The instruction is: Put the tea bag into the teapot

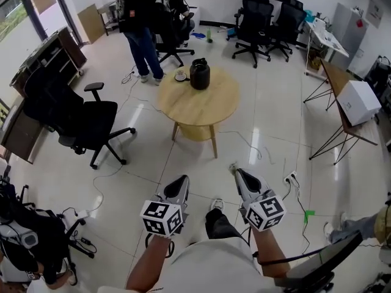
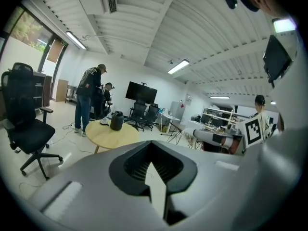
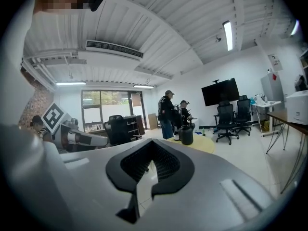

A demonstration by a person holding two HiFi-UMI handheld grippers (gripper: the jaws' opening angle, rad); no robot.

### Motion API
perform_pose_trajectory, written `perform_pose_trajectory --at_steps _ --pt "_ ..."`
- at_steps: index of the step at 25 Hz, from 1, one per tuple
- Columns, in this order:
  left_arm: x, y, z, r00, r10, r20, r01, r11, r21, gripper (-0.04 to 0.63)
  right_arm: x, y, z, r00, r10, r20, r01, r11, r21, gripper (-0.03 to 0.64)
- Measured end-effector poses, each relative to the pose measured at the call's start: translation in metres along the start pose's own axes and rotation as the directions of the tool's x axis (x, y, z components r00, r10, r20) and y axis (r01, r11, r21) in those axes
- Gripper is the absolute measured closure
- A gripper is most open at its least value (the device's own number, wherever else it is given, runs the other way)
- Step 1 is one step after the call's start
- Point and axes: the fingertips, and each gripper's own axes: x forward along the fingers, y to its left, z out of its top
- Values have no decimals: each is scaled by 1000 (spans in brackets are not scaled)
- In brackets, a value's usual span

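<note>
A black teapot stands at the far edge of a round wooden table in the middle of the room, with a small white dish just to its left. I cannot make out a tea bag. Both grippers are held low in front of me, well short of the table and pointing toward it. My left gripper has its jaws together, and so does my right gripper. Neither shows anything between its jaws. The teapot appears far ahead in the left gripper view, and the teapot is just as distant in the right gripper view.
A black office chair stands left of the table. Two people are behind it, near more chairs. A desk with a white box lines the right wall. Cables and a power strip lie on the floor.
</note>
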Motion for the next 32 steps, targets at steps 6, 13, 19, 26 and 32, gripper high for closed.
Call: perform_pose_trajectory --at_steps 6,13,19,26,32 --pt "74 24 44 999 36 27 -36 999 11 583 63 -58 28 999 47 -3 -47 999 -22 615" --pt "147 44 85 997 53 54 -53 999 -6 583 118 -120 55 997 74 -12 -74 996 -45 615" --pt "186 52 103 995 67 74 -67 998 -4 583 147 -159 62 996 87 -25 -89 993 -71 615" --pt "214 80 111 994 95 57 -95 995 -10 583 181 -178 63 995 97 -31 -99 993 -66 615" --pt "253 109 128 996 76 46 -75 997 -14 583 217 -202 74 998 66 -19 -67 996 -59 615"
